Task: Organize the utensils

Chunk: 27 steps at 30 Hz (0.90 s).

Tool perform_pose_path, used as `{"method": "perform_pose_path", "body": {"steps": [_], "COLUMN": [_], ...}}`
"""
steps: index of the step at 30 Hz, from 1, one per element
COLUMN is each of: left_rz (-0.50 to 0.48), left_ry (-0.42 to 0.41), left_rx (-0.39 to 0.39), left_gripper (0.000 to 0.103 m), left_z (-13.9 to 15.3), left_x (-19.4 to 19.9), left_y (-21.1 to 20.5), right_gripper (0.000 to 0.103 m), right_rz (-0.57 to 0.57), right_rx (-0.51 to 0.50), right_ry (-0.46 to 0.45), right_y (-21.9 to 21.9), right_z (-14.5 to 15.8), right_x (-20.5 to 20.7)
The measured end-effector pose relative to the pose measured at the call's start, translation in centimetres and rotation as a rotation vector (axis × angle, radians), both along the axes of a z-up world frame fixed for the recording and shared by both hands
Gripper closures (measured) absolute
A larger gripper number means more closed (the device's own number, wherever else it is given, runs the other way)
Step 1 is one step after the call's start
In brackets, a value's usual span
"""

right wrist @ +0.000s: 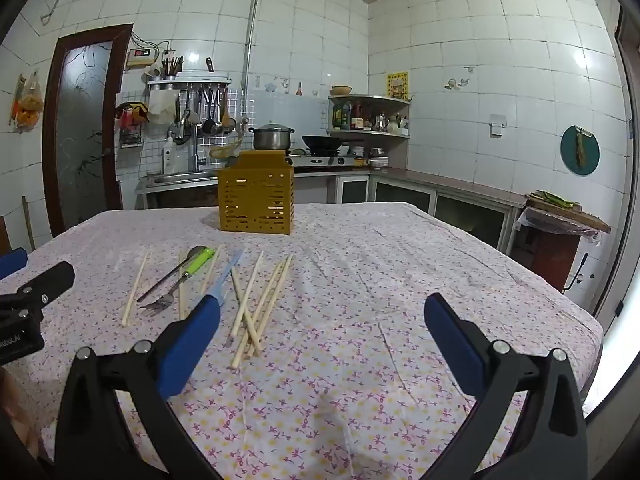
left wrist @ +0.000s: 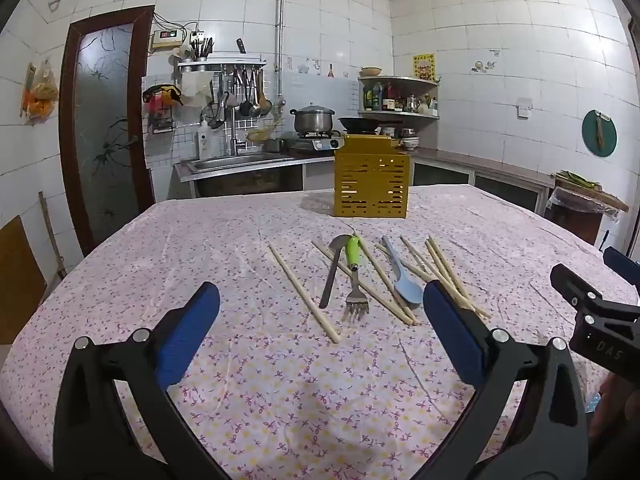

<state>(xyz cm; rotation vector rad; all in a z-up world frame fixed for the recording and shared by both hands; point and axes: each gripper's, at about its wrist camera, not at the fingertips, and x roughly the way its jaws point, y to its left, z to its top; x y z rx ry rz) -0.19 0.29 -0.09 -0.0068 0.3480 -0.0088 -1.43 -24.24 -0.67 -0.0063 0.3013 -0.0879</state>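
Both tools stand wide open and hold nothing. The left tool (left wrist: 320,300) hovers over the near part of the bench (left wrist: 240,380), its blue fingers (left wrist: 188,328) apart above the flowered cloth; the right tool (right wrist: 320,312) hangs just beside it, over bare cloth.

The utensils lie loose in a cluster at mid-bench: a single chopstick (left wrist: 302,292) on the left, apart from the rest; a dark-handled spoon (left wrist: 332,272) and a green-handled fork (left wrist: 354,280) side by side; a blue spoon (left wrist: 404,280); and a crossed heap of chopsticks (right wrist: 260,304) to the right. The yellow slotted holder (left wrist: 372,184) stands upright near the far edge, well apart from the cluster.

Open cloth spreads on the bench's left side and on its right side out to the rounded right edge.
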Motion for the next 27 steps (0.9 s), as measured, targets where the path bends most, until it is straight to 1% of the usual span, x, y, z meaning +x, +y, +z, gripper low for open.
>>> {"method": "perform_pose_path", "body": {"steps": [1,8,9,13,14,26,27], "left_rz": [-0.01,-0.013,-0.013,-0.015,-0.007,-0.007,-0.007], "left_ry": [0.0,0.009,0.008,0.003,0.005,-0.001,-0.002], "left_rx": [0.012,0.02,0.018,0.014,0.018,0.022,0.023], "left_gripper": [0.005,0.005,0.005,0.005,0.005,0.005,0.005], "left_z": [-0.1,-0.5,-0.5,-0.8,-0.6,-1.1,-0.6], "left_x": [0.2,0.7,0.7,0.8,1.0,1.0,0.9], "left_y": [-0.3,-0.3,-0.3,-0.2,-0.3,-0.6,-0.6], "right_gripper": [0.003,0.003,0.003,0.003,0.003,0.003,0.003], "right_rz": [0.003,0.013,-0.015,-0.015,-0.02,-0.025,-0.026], "right_rx": [0.002,-0.005,-0.009,-0.003,-0.01,-0.012,-0.012], "right_ry": [0.001,0.009,-0.005,-0.001,-0.003,0.002,0.002], "right_y": [0.0,0.0,-0.7,-1.2,-0.5,-0.4,-0.4], "right_z": [0.0,0.0,0.2,0.3,0.0,-0.1,-0.1], "right_x": [0.0,0.1,-0.3,-0.4,-0.4,-0.1,0.0]}}
